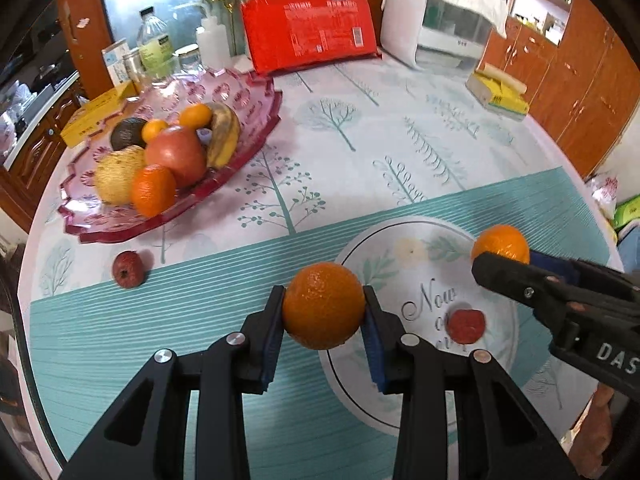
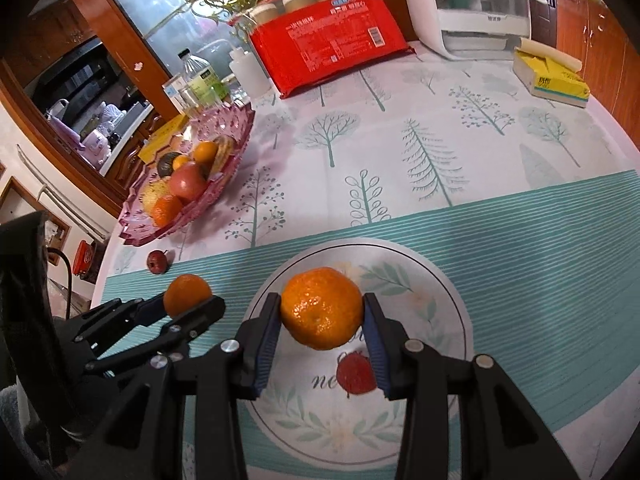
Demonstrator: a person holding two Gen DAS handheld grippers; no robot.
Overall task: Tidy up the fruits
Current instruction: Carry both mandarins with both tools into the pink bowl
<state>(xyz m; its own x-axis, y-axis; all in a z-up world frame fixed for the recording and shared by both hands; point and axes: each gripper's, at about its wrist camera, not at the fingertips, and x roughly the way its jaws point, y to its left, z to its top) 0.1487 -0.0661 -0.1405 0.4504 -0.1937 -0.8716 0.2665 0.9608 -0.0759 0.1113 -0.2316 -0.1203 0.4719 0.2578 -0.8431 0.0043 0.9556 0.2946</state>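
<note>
While gripped, tangerine between tongs (left)

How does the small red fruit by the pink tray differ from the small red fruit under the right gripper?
The red fruit by the tray lies on the striped teal band of the tablecloth, near the pink tray; the other red fruit lies inside the printed white circle, on the lettering. The first looks darker red, the second brighter. The first shows whole in both views; the right gripper partly hides the second in its own view. Both are small, round and ungripped.
</note>
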